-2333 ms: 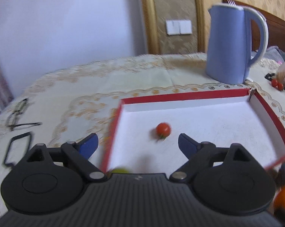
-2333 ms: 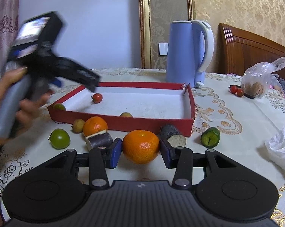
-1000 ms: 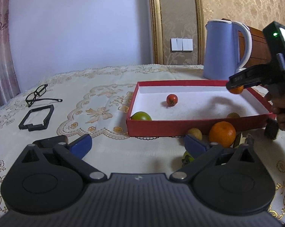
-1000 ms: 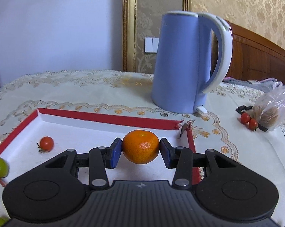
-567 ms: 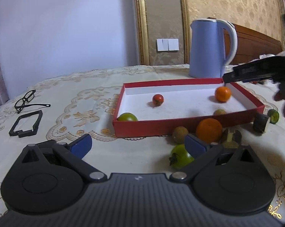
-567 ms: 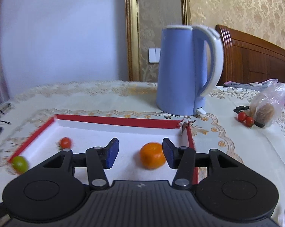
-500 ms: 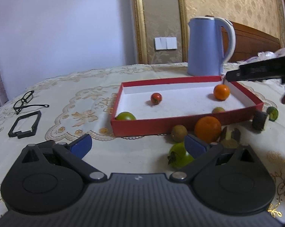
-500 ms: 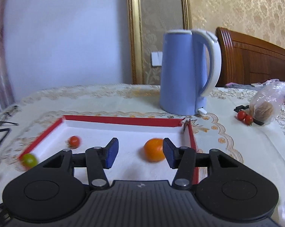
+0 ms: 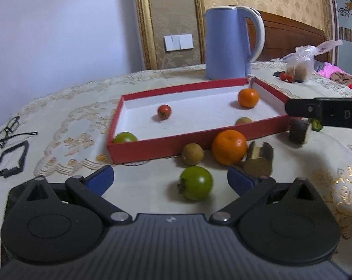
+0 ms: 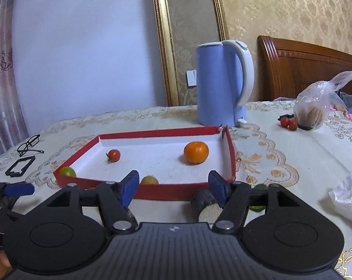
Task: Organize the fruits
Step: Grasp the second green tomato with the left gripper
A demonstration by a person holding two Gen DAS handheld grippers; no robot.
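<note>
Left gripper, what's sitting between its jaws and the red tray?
In the left wrist view, a green fruit lies just ahead of the left gripper, then a small brown fruit against the tray wall.

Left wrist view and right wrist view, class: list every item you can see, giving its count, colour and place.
tray: one, red with white floor, mid table
oranges: two, one in the tray, one on the cloth before it
cherry tomato: one, red, in the tray
green fruits: two, one in the tray's near corner, one on the cloth
brown fruit: one, beside the outer orange
kettle: one, blue, behind the tray
glasses: one pair, black, far left
plastic bag: one, clear, far right
left gripper: open, empty
right gripper: open, empty, jaws just opened
</note>
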